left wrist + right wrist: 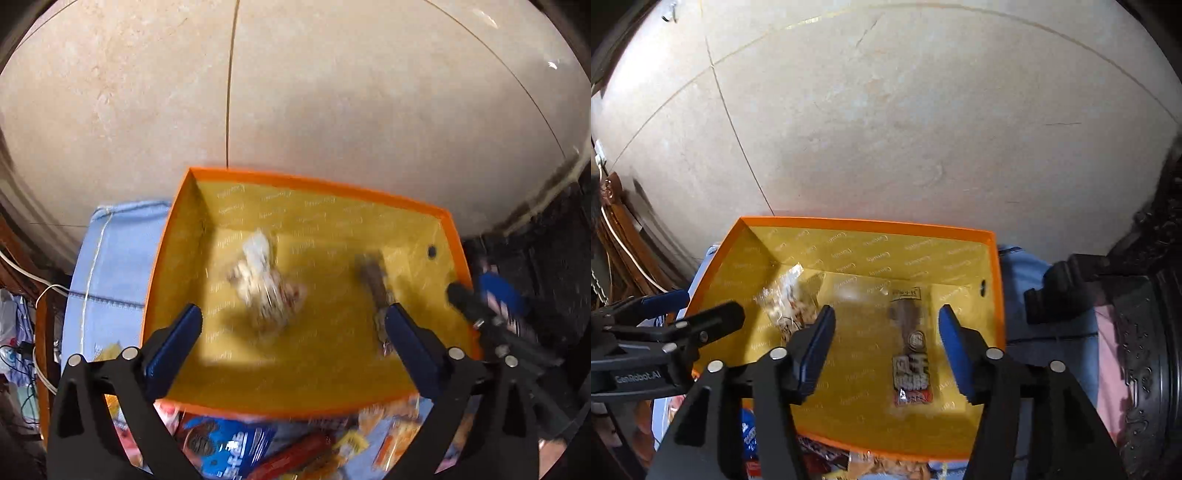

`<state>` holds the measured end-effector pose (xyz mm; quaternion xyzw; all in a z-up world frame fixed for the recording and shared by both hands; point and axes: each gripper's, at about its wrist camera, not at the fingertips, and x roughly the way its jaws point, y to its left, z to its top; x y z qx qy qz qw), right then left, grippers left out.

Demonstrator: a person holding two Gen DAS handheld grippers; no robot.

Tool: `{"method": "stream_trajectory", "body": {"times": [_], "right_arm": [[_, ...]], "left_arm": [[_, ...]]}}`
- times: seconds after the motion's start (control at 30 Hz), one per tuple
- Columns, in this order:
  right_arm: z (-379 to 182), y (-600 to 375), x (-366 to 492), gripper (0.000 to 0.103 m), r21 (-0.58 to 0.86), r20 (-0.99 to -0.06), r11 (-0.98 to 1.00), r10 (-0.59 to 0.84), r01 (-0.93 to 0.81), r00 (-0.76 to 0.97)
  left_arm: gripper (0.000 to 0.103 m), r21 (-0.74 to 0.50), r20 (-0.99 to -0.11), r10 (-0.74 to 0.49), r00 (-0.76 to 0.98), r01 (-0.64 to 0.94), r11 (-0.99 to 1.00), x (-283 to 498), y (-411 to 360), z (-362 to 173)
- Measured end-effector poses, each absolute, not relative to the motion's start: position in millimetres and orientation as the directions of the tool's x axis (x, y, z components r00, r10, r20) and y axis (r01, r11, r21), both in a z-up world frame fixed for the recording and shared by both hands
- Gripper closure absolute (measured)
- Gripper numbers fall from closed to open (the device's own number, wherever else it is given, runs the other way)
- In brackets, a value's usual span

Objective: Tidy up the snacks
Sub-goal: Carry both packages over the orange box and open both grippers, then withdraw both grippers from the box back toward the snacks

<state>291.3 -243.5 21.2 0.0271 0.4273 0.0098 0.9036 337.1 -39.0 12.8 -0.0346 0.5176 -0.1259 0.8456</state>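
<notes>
An orange box [317,182] with a yellow inside sits on a blue cloth. In it lie a clear packet of pale snack pieces [262,284], blurred, and a brown bar packet [375,284]. My left gripper [294,314] hangs open above the box's near half, its pads touching nothing. In the right wrist view the same box [868,222] holds the clear packet [790,306] at left and the brown bar packet [912,354] below my right gripper [886,314], which is open and apart from it. The left gripper [701,306] shows at that view's left edge.
Loose snacks lie on the blue cloth [110,258] in front of the box: a blue cookie pack [229,446], a red stick [295,454], orange packets [399,435]. Beige floor tiles [332,92] lie beyond. Dark carved furniture [1145,332] stands right, cables [40,295] left.
</notes>
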Motion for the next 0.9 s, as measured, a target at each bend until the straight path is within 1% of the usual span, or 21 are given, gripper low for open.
{"method": "stream_trajectory", "body": {"times": [0.03,0.07,0.1,0.13,0.17,0.27,0.37,0.53,0.63,0.67,0.8,0.9], "right_arm": [[26.2,-242.7,275.6,0.027,0.038,-0.753,0.999,0.035,-0.009,0.657],[28.5,-242.6,262.9,0.021,0.02,-0.74,1.0,0.03,-0.022,0.672],[28.3,-243.7,251.6,0.017,0.006,-0.73,1.0,0.024,-0.028,0.683],[28.3,-245.0,235.1,0.009,0.0,-0.721,0.999,0.025,-0.035,0.692],[25.2,-246.0,220.8,0.006,0.001,-0.723,0.999,0.029,-0.042,0.69],[10.2,-252.7,177.9,0.006,0.024,-0.771,0.999,0.045,-0.042,0.635],[-6.6,-254.4,137.9,0.006,0.057,-0.812,0.998,0.058,-0.019,0.58],[-32.6,-253.9,72.8,0.006,0.1,-0.865,0.995,0.079,0.016,0.496],[-39.4,-251.8,43.7,0.006,0.098,-0.873,0.995,0.074,0.025,0.482],[-42.4,-250.9,37.4,0.005,0.09,-0.877,0.996,0.069,0.021,0.475],[-45.9,-254.3,10.5,0.005,0.091,-0.885,0.995,0.063,0.038,0.461],[-45.2,-259.4,-4.4,0.004,0.09,-0.884,0.994,0.051,0.061,0.464]], "left_arm": [[0.005,-0.189,-0.865,-0.257,0.43,0.194,0.963,327.6,-35.2,14.7],[0.005,-0.175,-0.861,-0.256,0.44,0.215,0.961,313.6,-32.1,15.5],[0.005,-0.158,-0.856,-0.25,0.453,0.232,0.96,299.7,-30.0,16.0],[0.005,-0.143,-0.852,-0.246,0.462,0.245,0.959,289.4,-28.3,16.0],[0.005,-0.125,-0.849,-0.238,0.472,0.259,0.958,274.6,-26.3,15.6],[0.004,-0.07,-0.855,-0.21,0.474,0.296,0.952,221.0,-15.9,6.4],[0.004,-0.042,-0.875,-0.184,0.448,0.309,0.95,179.6,-3.0,-7.7],[0.004,-0.053,-0.914,-0.145,0.379,0.242,0.969,119.0,39.4,-38.5],[0.004,-0.092,-0.925,-0.172,0.338,0.24,0.966,90.9,60.5,-52.0],[0.004,-0.085,-0.927,-0.17,0.336,0.253,0.964,82.7,64.2,-55.7],[0.004,-0.036,-0.936,-0.152,0.317,0.344,0.938,50.0,70.4,-74.6],[0.004,0.026,-0.95,-0.092,0.298,0.368,0.929,41.1,69.3,-90.2]]}}
